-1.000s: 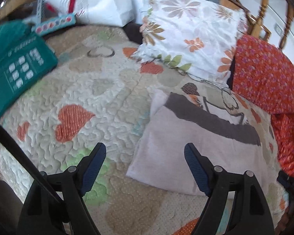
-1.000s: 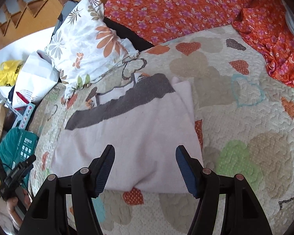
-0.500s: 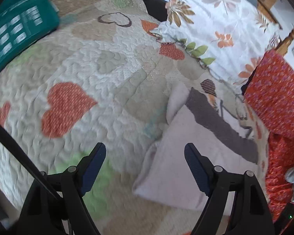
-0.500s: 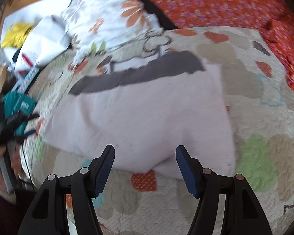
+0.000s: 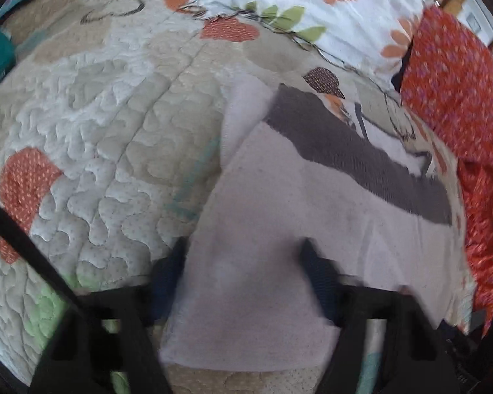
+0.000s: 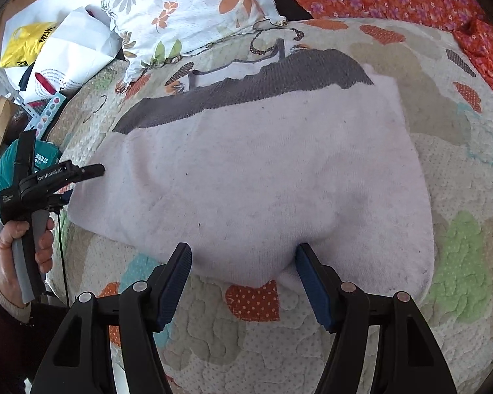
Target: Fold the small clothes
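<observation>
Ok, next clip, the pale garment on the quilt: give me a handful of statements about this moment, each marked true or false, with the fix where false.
1. The pale pink garment lies on a quilt with heart patches. True.
2. The right claw is clamped shut on the garment. False: its jaws stand apart, straddling the near hem without pinching it.
3. A dark grey band runs along the garment's far edge. True.
4. The garment hangs in the air between both claws. False: it rests on the quilt.
5. The left claw is at the garment's edge, its jaws spread. True, though that view is blurred.
6. The floral pillow sits on top of the garment. False: it lies beyond it.
</observation>
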A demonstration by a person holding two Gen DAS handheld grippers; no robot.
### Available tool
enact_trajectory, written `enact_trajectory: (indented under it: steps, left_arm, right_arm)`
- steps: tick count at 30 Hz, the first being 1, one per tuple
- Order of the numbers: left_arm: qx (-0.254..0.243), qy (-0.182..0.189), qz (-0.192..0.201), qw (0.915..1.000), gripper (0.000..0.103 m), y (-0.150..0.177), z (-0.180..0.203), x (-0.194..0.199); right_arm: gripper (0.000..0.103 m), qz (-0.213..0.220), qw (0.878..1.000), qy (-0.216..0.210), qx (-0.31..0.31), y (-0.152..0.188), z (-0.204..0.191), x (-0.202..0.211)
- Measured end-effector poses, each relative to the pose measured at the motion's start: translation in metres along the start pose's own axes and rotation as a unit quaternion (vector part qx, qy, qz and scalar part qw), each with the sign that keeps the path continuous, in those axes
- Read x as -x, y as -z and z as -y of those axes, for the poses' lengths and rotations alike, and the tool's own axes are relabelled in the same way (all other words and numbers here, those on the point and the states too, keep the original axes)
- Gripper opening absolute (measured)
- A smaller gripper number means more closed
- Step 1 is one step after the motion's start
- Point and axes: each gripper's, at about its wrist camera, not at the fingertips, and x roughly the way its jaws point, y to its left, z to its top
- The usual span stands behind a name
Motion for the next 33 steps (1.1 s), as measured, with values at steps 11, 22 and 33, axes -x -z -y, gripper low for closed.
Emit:
enact_trajectory:
  steps: [11, 22, 33]
  left_arm:
    - [0.108, 0.017, 0.063, 0.9920, 0.065, 0.003, -0.053, 0.067]
    - [0.184, -0.007, 0.140, 0.9730, 0.070, 0.004, -0.122, 0.130]
    - [0.173, 0.027, 0.139, 0.9748, 0.071, 0.006, -0.107, 0.134]
  right_arm:
    - [0.075, 0.038, 0.991, 0.041, 0.120, 0.016, -0.052, 0.000]
    - [0.073, 0.085, 0.935, 0.131, 0.317, 0.018, -0.192, -0.013]
    - [0.071, 0.083, 0.972, 0.193, 0.108, -0.026, -0.045, 0.036]
